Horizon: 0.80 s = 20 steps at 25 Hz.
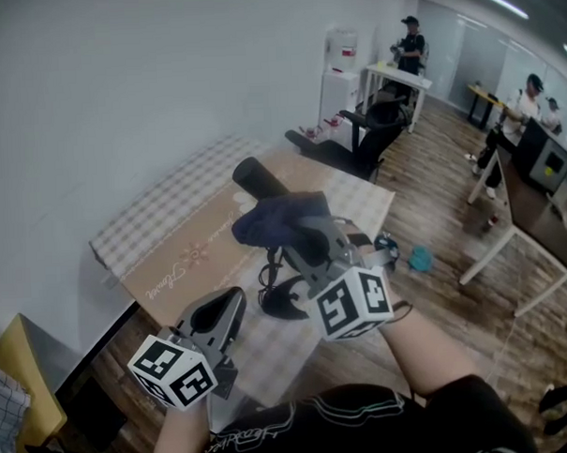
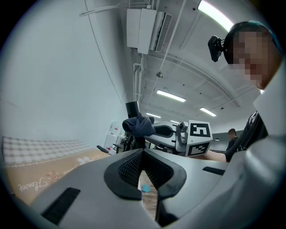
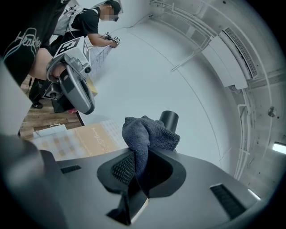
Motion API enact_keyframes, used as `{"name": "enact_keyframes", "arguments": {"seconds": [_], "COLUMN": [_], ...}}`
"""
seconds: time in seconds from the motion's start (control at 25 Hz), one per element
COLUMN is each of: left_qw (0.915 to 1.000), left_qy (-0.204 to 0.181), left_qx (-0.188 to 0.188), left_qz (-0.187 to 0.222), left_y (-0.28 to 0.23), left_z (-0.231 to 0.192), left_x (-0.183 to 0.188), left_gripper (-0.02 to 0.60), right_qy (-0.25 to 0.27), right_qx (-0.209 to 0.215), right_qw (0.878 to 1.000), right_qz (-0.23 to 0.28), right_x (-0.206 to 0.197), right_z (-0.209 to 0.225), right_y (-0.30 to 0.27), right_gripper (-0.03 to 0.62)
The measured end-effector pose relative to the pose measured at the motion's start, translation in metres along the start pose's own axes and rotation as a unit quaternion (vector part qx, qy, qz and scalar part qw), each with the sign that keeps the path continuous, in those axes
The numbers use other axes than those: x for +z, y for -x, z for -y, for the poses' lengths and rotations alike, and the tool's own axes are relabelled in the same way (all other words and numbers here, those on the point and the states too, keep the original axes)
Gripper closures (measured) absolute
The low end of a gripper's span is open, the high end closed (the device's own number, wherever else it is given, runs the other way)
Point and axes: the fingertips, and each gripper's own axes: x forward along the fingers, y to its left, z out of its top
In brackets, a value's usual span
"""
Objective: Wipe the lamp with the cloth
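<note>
R tool (image 3: 138, 166) grips cloth (image 3: 145, 133) at lamp (image 3: 169, 120) above desk (image 1: 168, 237); L tool (image 2: 144, 169) narrow, nothing between jaws

likely an office: desks (image 1: 532, 221), water dispenser (image 1: 341, 66), ceiling strip lights (image 1: 497, 0).

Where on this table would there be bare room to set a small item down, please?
The brown mat left of the lamp is bare, as is the checked tablecloth strip along the wall. It is crowded around the lamp's base, near the right gripper and its cloth.
</note>
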Motion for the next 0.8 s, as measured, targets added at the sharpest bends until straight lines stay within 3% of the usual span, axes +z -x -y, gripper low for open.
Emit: {"name": "enact_keyframes", "arguments": {"seconds": [0.8], "left_qw": [0.9990], "left_qy": [0.033], "left_qx": [-0.002], "left_qz": [-0.029], "left_y": [-0.001], "left_z": [-0.001], "left_x": [-0.036], "left_gripper": [0.581], "right_qy": [-0.079], "right_qx": [0.060], "right_qw": [0.994], "right_qz": [-0.052], "right_x": [-0.042], "right_z": [-0.064], "right_y": [-0.002], "right_gripper": [0.537]}}
